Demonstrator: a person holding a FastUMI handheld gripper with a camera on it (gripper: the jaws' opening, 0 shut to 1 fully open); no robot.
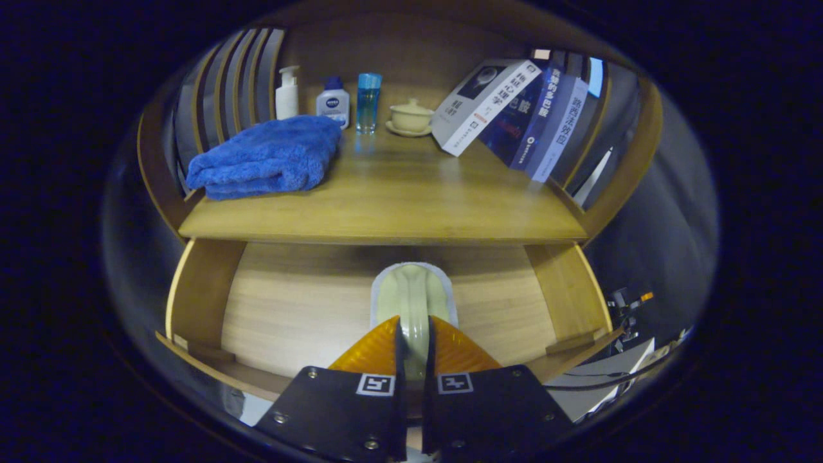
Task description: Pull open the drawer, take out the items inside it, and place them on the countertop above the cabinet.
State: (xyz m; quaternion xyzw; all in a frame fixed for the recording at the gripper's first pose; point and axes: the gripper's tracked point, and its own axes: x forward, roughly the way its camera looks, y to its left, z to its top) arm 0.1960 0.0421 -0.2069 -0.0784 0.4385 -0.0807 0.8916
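The wooden drawer [199,289] stands pulled open below the countertop [398,206]. A pale green ceramic spoon [411,289] with a white rim lies lengthwise over the drawer's floor, its bowl end reaching toward the countertop's front edge. My gripper [413,328] is shut on the spoon's handle, one finger pressing on each side. Whether the spoon rests on the drawer floor or is lifted off it I cannot tell. Around the spoon I see only bare drawer floor.
On the countertop a folded blue towel [267,157] lies at the left. A white pump bottle [287,93], a blue-capped bottle [334,103], a clear blue bottle [368,101] and a lidded cup [410,117] stand at the back. Leaning books [514,109] fill the right.
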